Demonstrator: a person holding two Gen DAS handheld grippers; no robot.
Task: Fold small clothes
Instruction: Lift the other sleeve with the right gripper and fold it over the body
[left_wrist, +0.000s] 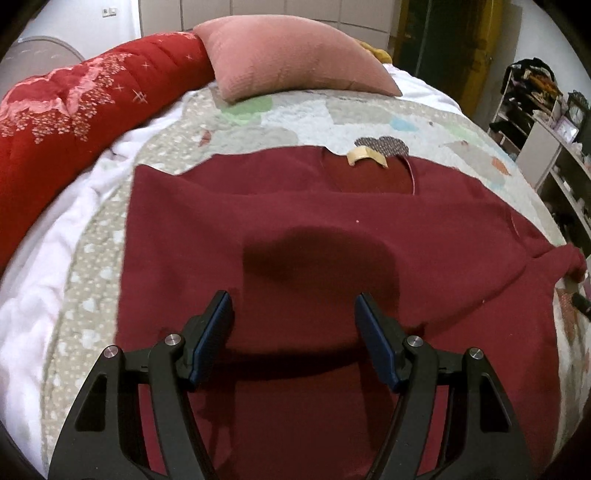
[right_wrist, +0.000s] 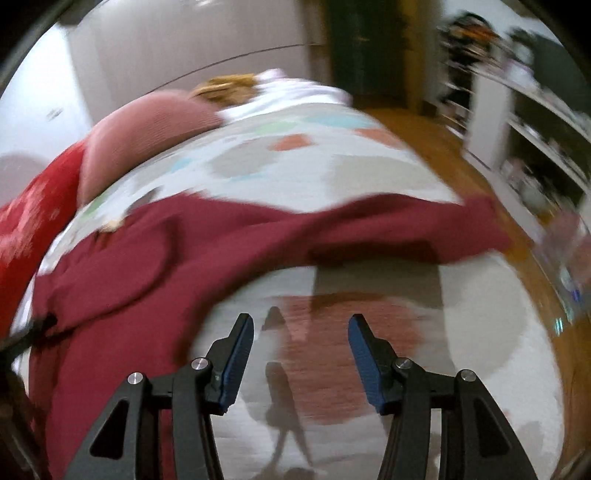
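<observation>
A dark red shirt (left_wrist: 303, 236) lies spread flat on the quilted bed cover (left_wrist: 332, 110), neckline with a tan label (left_wrist: 365, 155) at the far side. My left gripper (left_wrist: 293, 317) is open and empty, hovering over the shirt's lower middle. In the blurred right wrist view the shirt (right_wrist: 155, 273) lies to the left, one sleeve (right_wrist: 424, 225) stretched right toward the bed's edge. My right gripper (right_wrist: 301, 339) is open and empty over bare quilt (right_wrist: 480, 332), right of the shirt's body and below the sleeve.
A pink pillow (left_wrist: 291, 55) and a red patterned comforter (left_wrist: 70, 107) lie at the bed's far and left sides. White shelves with clutter (left_wrist: 546, 122) stand to the right. Wooden floor (right_wrist: 436, 140) runs along the bed's right edge.
</observation>
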